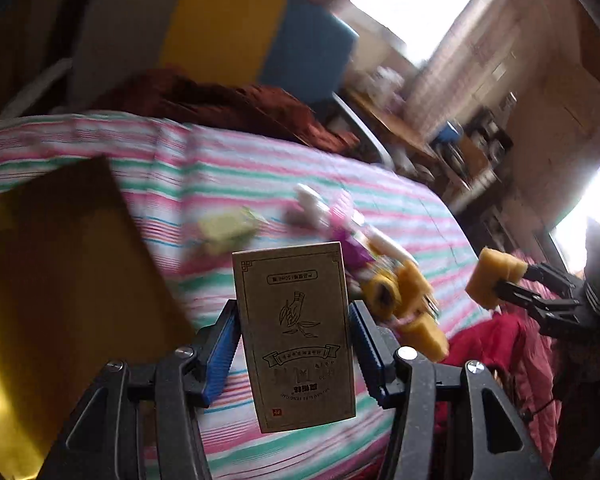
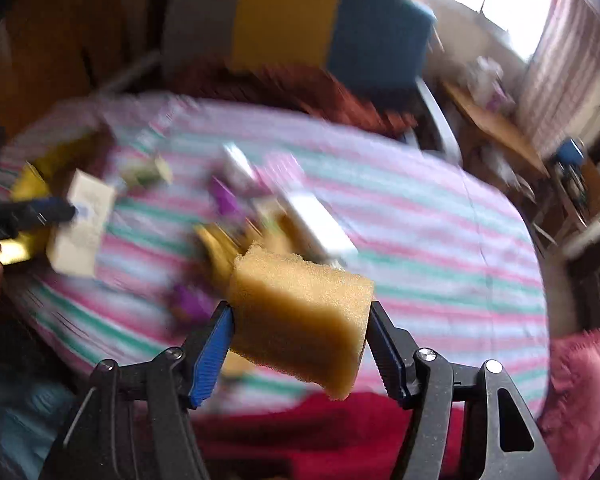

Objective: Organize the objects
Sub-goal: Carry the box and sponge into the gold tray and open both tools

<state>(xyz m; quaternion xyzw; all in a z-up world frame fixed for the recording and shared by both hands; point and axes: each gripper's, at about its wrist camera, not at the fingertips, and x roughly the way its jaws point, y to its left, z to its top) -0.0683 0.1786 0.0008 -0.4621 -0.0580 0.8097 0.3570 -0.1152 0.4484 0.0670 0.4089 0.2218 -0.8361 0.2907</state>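
Jaws of the left gripper pinch a tan carton (its print reads upside down), held above the striped bedspread. The right gripper squeezes a yellow sponge between its jaws, also above the bedspread. Just left of the carton a brown cardboard box sits on the bedspread. Beyond the carton, blurred clutter lies mid-bed: a pale green packet, white and purple pieces, another yellow sponge. Farthest, a rust-red blanket lies at the bedspread's far edge.
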